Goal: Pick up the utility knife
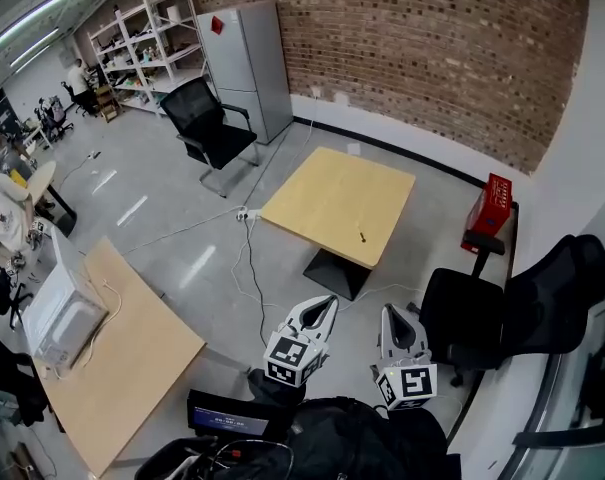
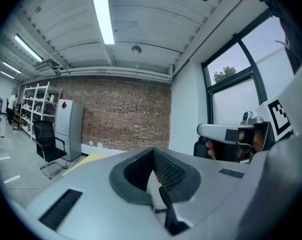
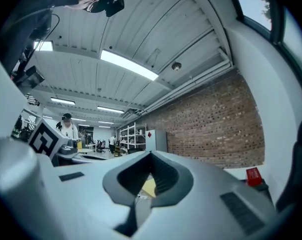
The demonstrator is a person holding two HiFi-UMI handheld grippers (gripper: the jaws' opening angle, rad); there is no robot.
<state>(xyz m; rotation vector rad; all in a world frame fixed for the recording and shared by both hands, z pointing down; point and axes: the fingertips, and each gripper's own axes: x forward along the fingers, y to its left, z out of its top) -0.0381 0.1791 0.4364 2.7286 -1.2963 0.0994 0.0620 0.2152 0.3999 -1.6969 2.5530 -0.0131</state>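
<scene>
A square light-wood table [image 1: 332,193] stands in the middle of the room in the head view. One small dark object [image 1: 362,236] lies near its front right edge; it is too small to tell whether this is the utility knife. Both grippers are held low and near me, well short of the table. My left gripper [image 1: 320,311] points toward the table, jaws together and empty. My right gripper [image 1: 391,318] is beside it, also shut with nothing in it. In the left gripper view the left gripper [image 2: 153,151] points at the brick wall. The right gripper [image 3: 151,155] shows the same in the right gripper view.
A black office chair [image 1: 482,313] stands just right of the grippers, with a red box [image 1: 494,206] behind it. Another black chair [image 1: 210,123] and a grey cabinet [image 1: 247,58] are at the back. Cables [image 1: 244,258] run across the floor. A long wooden bench [image 1: 132,358] lies left.
</scene>
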